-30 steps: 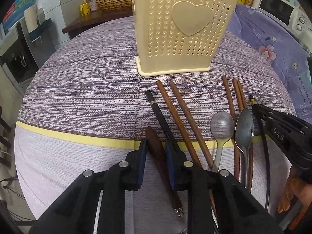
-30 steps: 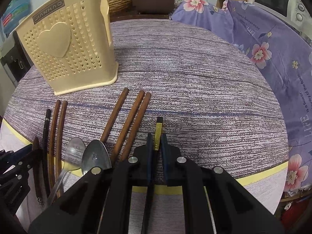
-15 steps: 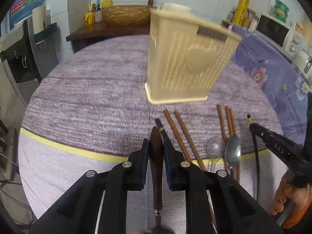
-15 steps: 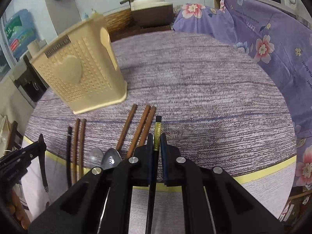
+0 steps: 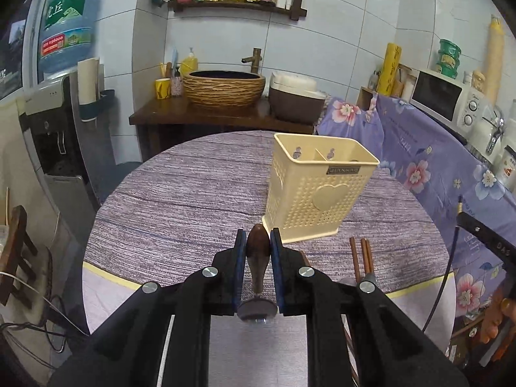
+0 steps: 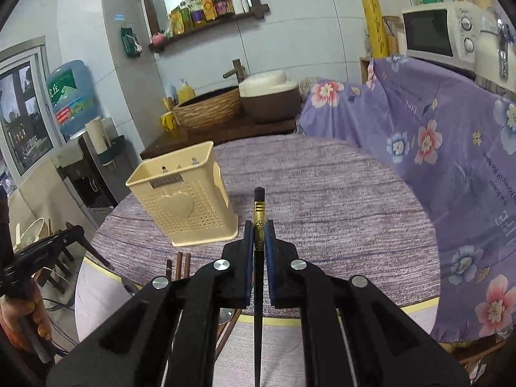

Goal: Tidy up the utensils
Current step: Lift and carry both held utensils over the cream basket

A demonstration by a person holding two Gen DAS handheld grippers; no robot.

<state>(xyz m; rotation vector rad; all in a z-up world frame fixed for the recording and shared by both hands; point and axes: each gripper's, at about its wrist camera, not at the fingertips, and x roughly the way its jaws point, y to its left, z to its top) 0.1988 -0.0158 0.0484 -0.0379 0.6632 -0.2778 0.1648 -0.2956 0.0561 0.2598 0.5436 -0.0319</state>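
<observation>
Nearest the left camera, the left gripper [image 5: 258,251] has its jaws clamped on the dark wooden handle of a spoon [image 5: 257,259]. The rounded handle end points forward and the metal bowl hangs back under the camera, clear of the table. The grip sits on the thick part of the handle. That looks the right place, since the wood is stiff and the blue pads [image 5: 239,267] bite it better than they would polished metal. The spoon is probably light, though the bowl end may make it swing.

The right gripper [image 6: 257,235] is clamped on a black chopstick [image 6: 258,277] just below its gold band, with the square top sticking out ahead. The stick is thin, rigid and smooth, so it could twist or slide between the pads if it is knocked against the holder's rim.

Just beyond the grippers, brown chopsticks [image 5: 362,258] lie on the striped tablecloth [image 5: 193,200], and part of another spoon shows beside them.

Farther out stands the cream holder [image 5: 317,193], upright, perforated, with a heart on its front and a divider that splits it into compartments. Both look empty from here, though their floors are hidden. Neither held piece is over its opening yet.

Behind the table are a woven basin [image 5: 224,88] and a microwave [image 5: 446,100].
</observation>
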